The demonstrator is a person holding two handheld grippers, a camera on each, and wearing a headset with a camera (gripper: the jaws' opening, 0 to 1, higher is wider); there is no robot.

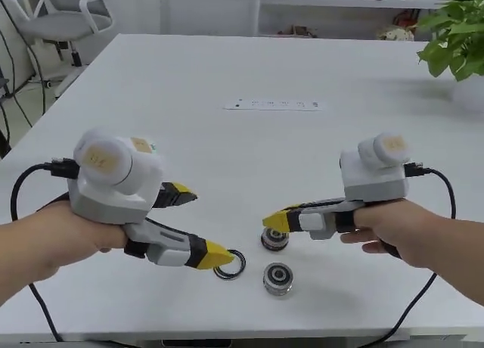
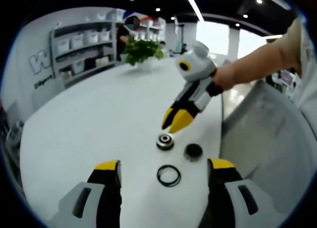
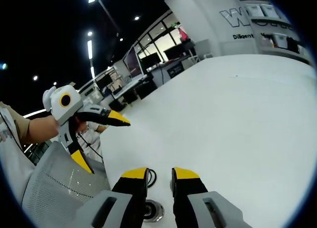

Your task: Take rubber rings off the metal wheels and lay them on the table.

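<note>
Head view: one rubber ring (image 1: 229,263) is seen lying flat on the table (image 1: 227,68), just off the lower yellow tip of the left gripper (image 1: 198,223), whose jaws are spread wide w/ nothing held. The right gripper (image 1: 277,221) is nearly closed and empty afaict, tips right above the far wheel (image 1: 274,239). The near wheel (image 1: 278,278) sits just beside it, close to the table's front edge. Risk imo: both wheels are loose, so if a ring is picked at w/ one gripper only, the wheel could get dragged or rolled along, maybe off that edge. Left gripper view: the freed ring (image 2: 169,175) is framed between the wide jaws, w/ the far wheel (image 2: 165,141) under the right gripper (image 2: 178,120) and the near wheel (image 2: 193,150) next to it. The near one looks darker round the rim, so its rubber is prob not off yet, but that can't be told for sure. If the left jaws are closed from here, the loose ring could get grabbed or shoved instead of a wheel being steadied. Right gripper view: only a narrow gap is left between its own jaws (image 3: 160,174), and a wheel (image 3: 151,208) is half hidden low between them, so aim is hard to judge. An arc of the ring (image 3: 151,177) peeks out beside one jaw, and the left gripper (image 3: 100,142) is seen gaping wide. Tips could slip off the rubber onto bare metal, or the ring could be stretched and pinged away across the table
</note>
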